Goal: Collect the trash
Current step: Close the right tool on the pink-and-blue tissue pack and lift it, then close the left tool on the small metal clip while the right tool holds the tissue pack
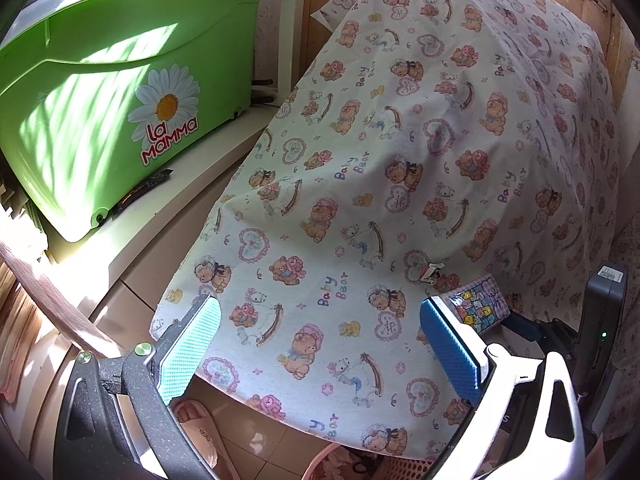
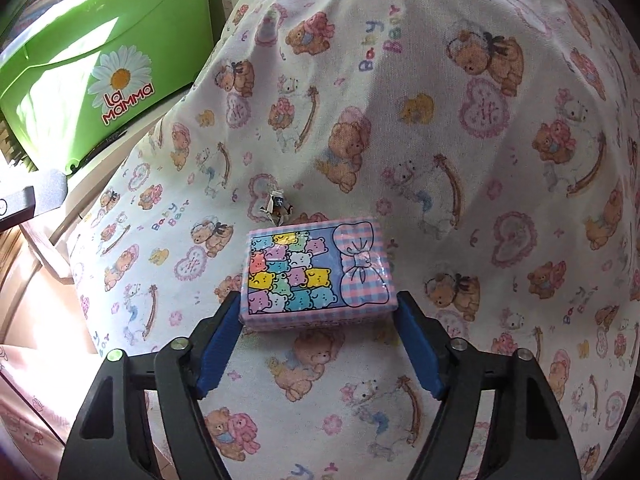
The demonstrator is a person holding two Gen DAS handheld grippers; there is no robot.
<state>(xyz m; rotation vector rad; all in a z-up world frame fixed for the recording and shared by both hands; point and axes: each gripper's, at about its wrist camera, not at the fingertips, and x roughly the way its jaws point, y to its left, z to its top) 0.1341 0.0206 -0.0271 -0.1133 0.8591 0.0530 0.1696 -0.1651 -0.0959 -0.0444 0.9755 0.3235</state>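
A pink-and-blue tissue pack with cartoon bears [image 2: 318,274] lies on a bear-print cloth [image 2: 440,140]. My right gripper [image 2: 318,308] has its blue pads at both sides of the pack's near end, closed against it. A small crumpled paper scrap [image 2: 276,208] lies just beyond the pack. In the left wrist view the pack [image 1: 478,308] and scrap [image 1: 432,272] show at the right, past the blue pad. My left gripper [image 1: 320,320] is open and empty above the cloth's near edge [image 1: 320,200].
A green La Mamma tub [image 1: 120,92] stands on a white ledge [image 1: 192,200] to the left. A pink basket [image 1: 360,466] and a slipper [image 1: 196,424] are on the tiled floor below the cloth. Wooden panels [image 1: 616,40] stand behind.
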